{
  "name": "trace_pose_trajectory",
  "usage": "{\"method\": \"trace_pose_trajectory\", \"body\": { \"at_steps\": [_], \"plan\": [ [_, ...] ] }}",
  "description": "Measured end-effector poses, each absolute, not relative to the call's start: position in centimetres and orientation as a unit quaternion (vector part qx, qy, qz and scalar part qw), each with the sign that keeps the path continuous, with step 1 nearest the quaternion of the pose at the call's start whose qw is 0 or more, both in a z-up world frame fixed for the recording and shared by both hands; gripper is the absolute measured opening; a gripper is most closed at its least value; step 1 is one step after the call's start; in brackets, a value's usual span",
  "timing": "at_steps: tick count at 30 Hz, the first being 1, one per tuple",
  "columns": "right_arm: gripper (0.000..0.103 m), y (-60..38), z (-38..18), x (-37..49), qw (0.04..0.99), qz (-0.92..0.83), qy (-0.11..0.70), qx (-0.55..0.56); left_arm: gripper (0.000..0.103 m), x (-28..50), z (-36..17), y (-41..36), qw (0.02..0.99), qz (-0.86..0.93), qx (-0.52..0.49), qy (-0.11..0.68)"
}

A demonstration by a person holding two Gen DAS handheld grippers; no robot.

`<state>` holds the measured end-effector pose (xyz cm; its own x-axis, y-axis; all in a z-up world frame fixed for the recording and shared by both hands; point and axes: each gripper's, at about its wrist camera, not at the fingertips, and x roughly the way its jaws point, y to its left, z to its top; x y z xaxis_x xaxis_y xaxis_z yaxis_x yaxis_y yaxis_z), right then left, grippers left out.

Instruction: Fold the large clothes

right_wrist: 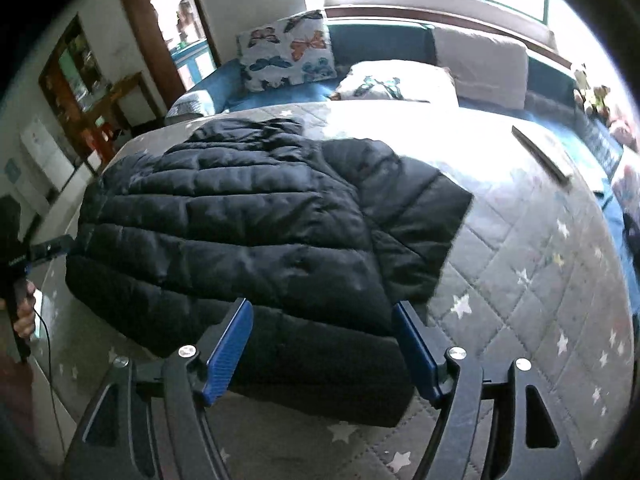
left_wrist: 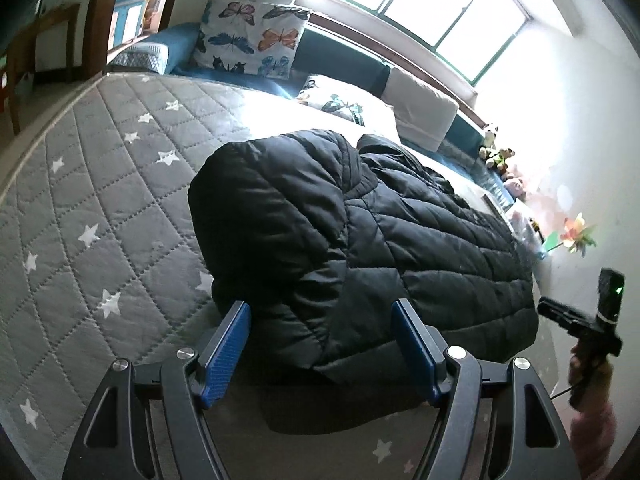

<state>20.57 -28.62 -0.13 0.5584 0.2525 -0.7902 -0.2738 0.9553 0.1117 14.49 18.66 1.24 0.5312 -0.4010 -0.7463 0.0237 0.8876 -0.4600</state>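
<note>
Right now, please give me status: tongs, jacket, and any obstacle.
Left tongs open, nothing held. Right tongs open, nothing held. Black puffer jacket lies partly folded on the star quilt. Nothing in the way.

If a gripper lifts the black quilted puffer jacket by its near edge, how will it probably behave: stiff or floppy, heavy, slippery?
The black quilted puffer jacket will probably sag and drape: it already lies in soft folds on the grey star-patterned quilt. Its puffy padding suggests it is light for its bulk. The shell's sheen hints it may slip between the pads.
</note>
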Motion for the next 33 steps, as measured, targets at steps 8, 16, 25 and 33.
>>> {"method": "trace_pose_trajectory", "body": {
  "at_steps": [8,16,25,33],
  "plan": [
    [0.079,-32.8,-2.7,22.5,0.866,0.158,0.467,0.079,0.077,15.1,0.3,19.9,0.841,-0.128,-0.245,0.466],
    [0.092,-35.2,-5.7,24.5,0.828,0.201,0.489,0.185,0.083,15.8,-1.5,21.3,0.825,-0.122,-0.295,0.467],
    [0.103,-35.5,-7.3,25.8,0.802,0.226,0.496,0.244,0.097,17.6,-4.7,22.6,0.789,-0.129,-0.361,0.480],
    [0.103,-34.7,-6.8,25.3,0.803,0.226,0.504,0.225,0.101,20.1,-6.4,21.8,0.775,-0.144,-0.379,0.485]
  ]
}}
